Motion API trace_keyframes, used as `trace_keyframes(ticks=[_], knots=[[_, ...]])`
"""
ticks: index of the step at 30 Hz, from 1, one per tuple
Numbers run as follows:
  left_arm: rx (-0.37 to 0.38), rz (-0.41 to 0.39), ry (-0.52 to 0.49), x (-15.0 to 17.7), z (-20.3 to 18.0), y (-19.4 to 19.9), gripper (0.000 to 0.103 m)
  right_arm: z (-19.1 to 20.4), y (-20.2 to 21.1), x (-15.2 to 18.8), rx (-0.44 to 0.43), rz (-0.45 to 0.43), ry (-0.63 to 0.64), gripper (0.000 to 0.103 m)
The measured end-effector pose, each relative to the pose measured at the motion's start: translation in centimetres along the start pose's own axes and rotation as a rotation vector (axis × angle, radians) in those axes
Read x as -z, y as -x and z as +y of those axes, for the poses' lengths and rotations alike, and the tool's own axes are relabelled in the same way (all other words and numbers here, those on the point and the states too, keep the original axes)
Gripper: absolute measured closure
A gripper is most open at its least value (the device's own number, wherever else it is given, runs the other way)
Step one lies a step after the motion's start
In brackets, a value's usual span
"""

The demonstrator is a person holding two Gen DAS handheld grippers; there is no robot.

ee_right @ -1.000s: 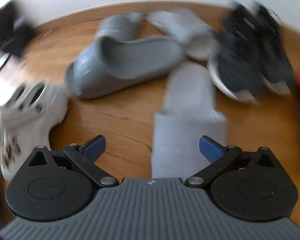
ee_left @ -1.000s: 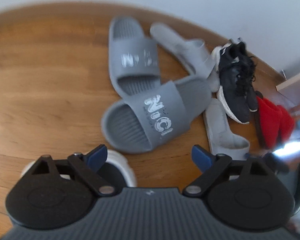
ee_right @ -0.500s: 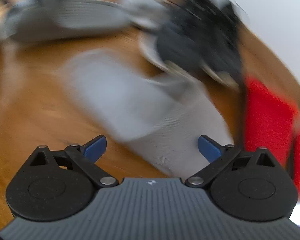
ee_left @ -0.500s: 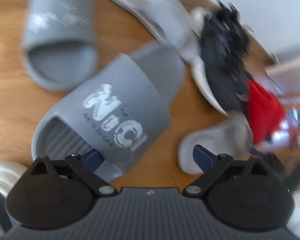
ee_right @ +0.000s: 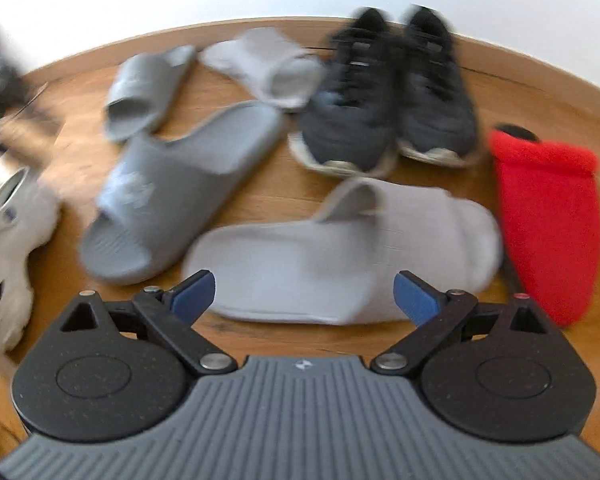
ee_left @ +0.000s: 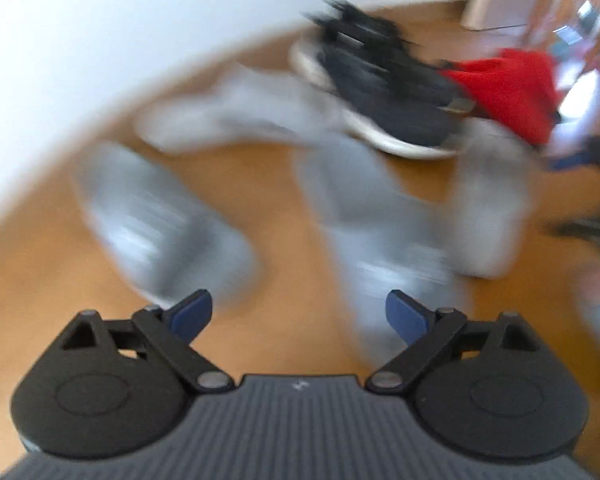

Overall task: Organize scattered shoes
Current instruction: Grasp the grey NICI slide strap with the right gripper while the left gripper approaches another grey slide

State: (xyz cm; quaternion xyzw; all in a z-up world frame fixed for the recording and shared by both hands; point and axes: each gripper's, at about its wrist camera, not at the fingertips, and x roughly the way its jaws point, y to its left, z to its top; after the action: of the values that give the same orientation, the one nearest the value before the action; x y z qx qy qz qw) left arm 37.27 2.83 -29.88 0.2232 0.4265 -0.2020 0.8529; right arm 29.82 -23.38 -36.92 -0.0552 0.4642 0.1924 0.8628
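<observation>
Swung off the close look at the printed dark grey slide of half a second ago; left view now heavily smeared, aimed across the floor [ee_left: 276, 208] toward the wall. Right view pulled back from the near-contact framing, now wide and fairly sharp.

Left tool [ee_left: 299, 314]: fingers spread wide, nothing between them. Right tool [ee_right: 303, 292]: same, spread and empty, hanging just over the light grey slide [ee_right: 340, 248], which lies crosswise right in front of the fingertips.

Layout in right view:
- dark grey slide [ee_right: 180, 188] angled, left of the light one, near but apart
- second dark grey slide [ee_right: 148, 88] further back, toward the wall
- second light grey slide [ee_right: 268, 66] at the back, up against the black sneakers [ee_right: 392, 92]
- sneakers already side by side, toes this way
- red slipper [ee_right: 548, 220] far right, just beside the light slide's toe end
- white clog [ee_right: 4, 236] at left edge

Step, by judgement: early, nothing held, pairs apart, picking a first target. Light grey slide looks like the right tool's pick.

Next move calls for: dropping the right tool onto the strap or side edge of that slide, closing firmly, then carrying it back to its mate by the sneakers. Left target unreadable through blur; likely a dark slide.
</observation>
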Motion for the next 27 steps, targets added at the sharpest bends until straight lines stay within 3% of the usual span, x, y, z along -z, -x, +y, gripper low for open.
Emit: trace_keyframes(ticks=[2,5,11,17,20,23,27], knots=[[-0.102,-0.011,-0.088,-0.4,0.6,-1.5,0.009,1.4,-0.4,-0.5,-0.033,0.001,0.056,0.006],[-0.172,0.004,-0.195,-0.8,0.6,-3.5,0.009,3.5,-0.9,-1.5,-0.080,0.006,0.117,0.006],[-0.203,0.043,-0.318,-1.3,1.1,-6.8,0.009,5.9,-1.5,-2.5,-0.139,0.021,0.170,0.005],[-0.225,0.108,-0.314,-2.3,2.2,-9.3,0.010,6.5,-2.0,-2.9,-0.168,0.049,0.155,0.005],[-0.248,0.129,-0.235,-2.5,2.2,-9.5,0.017,6.9,-2.0,-2.9,-0.170,0.052,0.165,0.005],[-0.273,0.148,-0.193,-2.5,1.6,-9.4,0.031,7.3,-1.8,-2.9,-0.181,0.051,0.176,0.005],[-0.279,0.202,-0.122,-2.1,0.6,-8.3,0.068,7.3,-1.5,-2.7,-0.180,0.049,0.182,0.005]])
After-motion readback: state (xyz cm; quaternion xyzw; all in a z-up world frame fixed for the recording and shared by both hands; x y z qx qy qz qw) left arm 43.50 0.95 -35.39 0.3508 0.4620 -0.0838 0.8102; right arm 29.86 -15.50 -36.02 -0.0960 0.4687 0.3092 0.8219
